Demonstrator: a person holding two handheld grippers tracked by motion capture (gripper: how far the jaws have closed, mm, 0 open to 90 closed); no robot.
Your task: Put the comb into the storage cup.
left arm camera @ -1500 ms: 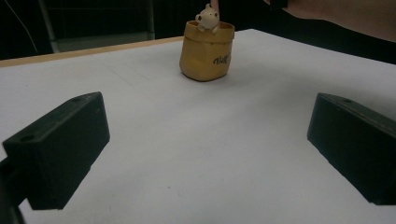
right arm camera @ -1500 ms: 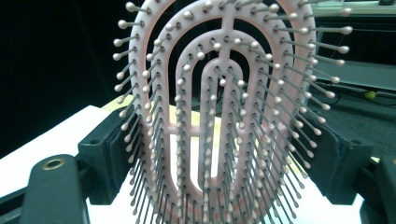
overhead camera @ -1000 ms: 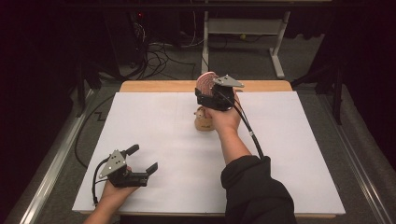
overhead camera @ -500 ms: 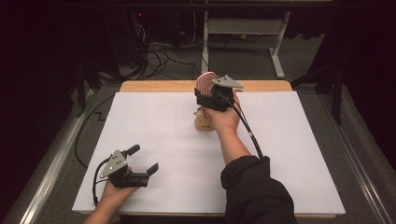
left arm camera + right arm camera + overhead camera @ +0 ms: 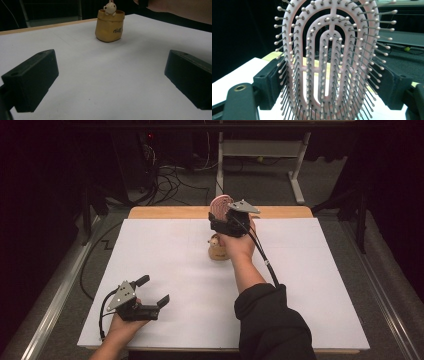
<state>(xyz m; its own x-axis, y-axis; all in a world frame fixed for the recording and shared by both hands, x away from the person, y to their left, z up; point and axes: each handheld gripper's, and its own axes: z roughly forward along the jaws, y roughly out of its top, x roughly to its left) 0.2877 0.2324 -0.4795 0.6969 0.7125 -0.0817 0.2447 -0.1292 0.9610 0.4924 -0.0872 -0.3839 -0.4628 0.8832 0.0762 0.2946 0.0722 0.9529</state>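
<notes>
hairbrush: a pink vented hairbrush [image 5: 329, 60] with ball-tipped bristles stands upright between the two black jaws of the right tongs, bristles facing that gripper's camera; in the high view its head [image 5: 220, 206] shows above the far part of the desk, near the wooden edge.
right tongs: the right tongs [image 5: 226, 222] are closed on the hairbrush, the jaws set fairly wide apart with one pad against each edge of the brush; the hand holds them raised over the far middle of the desk, a black cable trailing back along the forearm.
pot: a small tan sack-shaped pot [image 5: 109, 26] with a little white figure [image 5: 110, 7] peeking from its top stands on the white sheet, just below the right hand in the high view [image 5: 216, 251].
left tongs: the left tongs [image 5: 153, 292] are wide open with nothing between the jaws, low over the near left part of the desk, pointing towards the pot, well apart from it.
desk: a white sheet [image 5: 165, 260] covers the desk, with a strip of bare wood [image 5: 170, 212] at the far edge.
</notes>
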